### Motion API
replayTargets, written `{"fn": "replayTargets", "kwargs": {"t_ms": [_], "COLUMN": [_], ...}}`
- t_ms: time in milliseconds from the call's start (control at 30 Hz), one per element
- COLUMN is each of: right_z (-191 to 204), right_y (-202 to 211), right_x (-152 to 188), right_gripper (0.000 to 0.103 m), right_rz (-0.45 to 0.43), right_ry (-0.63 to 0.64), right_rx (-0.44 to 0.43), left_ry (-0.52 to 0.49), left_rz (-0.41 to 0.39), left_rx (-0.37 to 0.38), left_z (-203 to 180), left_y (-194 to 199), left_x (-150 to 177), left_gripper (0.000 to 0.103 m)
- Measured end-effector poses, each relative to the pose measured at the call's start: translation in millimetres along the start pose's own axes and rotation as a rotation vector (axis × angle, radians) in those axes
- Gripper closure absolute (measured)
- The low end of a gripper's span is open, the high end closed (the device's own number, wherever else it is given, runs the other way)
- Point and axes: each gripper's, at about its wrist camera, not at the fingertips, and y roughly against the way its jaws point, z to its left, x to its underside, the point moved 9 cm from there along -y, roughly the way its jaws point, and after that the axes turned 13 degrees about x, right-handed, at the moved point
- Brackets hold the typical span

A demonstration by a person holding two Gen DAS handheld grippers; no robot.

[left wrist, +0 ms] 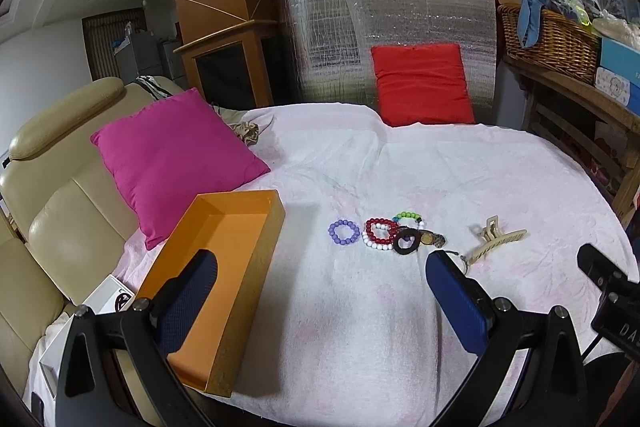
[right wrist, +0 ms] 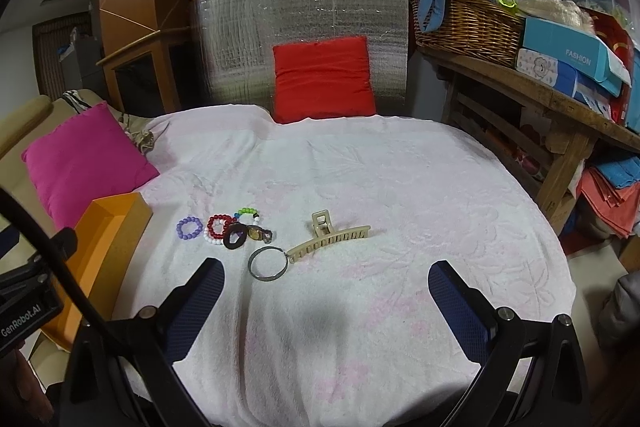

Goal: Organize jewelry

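An empty orange box (left wrist: 224, 267) lies on the pink towel (left wrist: 360, 307) at the left; it also shows in the right wrist view (right wrist: 108, 235). Right of it lie a purple bead bracelet (left wrist: 343, 232) (right wrist: 189, 227), a red bead bracelet (left wrist: 380, 230) (right wrist: 218, 225), a white bead bracelet (left wrist: 378, 246), a green bead bracelet (left wrist: 408, 216) (right wrist: 248, 213), a dark ring (left wrist: 407, 243) (right wrist: 236, 237), a metal bangle (right wrist: 268, 263) and a beige hair claw (left wrist: 498, 241) (right wrist: 332, 235). My left gripper (left wrist: 320, 267) is open and empty, above the box and towel. My right gripper (right wrist: 326, 277) is open and empty, near the bangle.
A pink cushion (left wrist: 176, 163) lies behind the box on a beige sofa (left wrist: 52, 187). A red cushion (left wrist: 420, 83) leans on a silver foil panel (left wrist: 360, 27) at the back. A wooden shelf (right wrist: 540, 99) with a wicker basket (right wrist: 468, 23) and boxes stands at the right.
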Motion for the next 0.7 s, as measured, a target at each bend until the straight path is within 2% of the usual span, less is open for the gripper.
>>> {"fn": "replayTargets", "kwargs": {"t_ms": [367,600,700], "right_z": [-6,-18,-26], "right_y": [-41,-96,-126], "right_x": [-13,-16,-15], "right_gripper": [0.000,0.000,0.000], "right_rz": [0.025,0.077,0.113], "right_ry": [-0.032,-0.075,-0.101], "right_rx": [0.017,0.003,-0.033], "left_ry": [-0.009,-0.015,-0.009], "left_rz": [0.053,0.107,0.140], "left_rx": [-0.002,0.016,0.060], "left_z": [-1,-10,-20], "left_y": [-41,-86,-117], "left_x": [1,5,11], "left_gripper": [0.000,0.000,0.000]}}
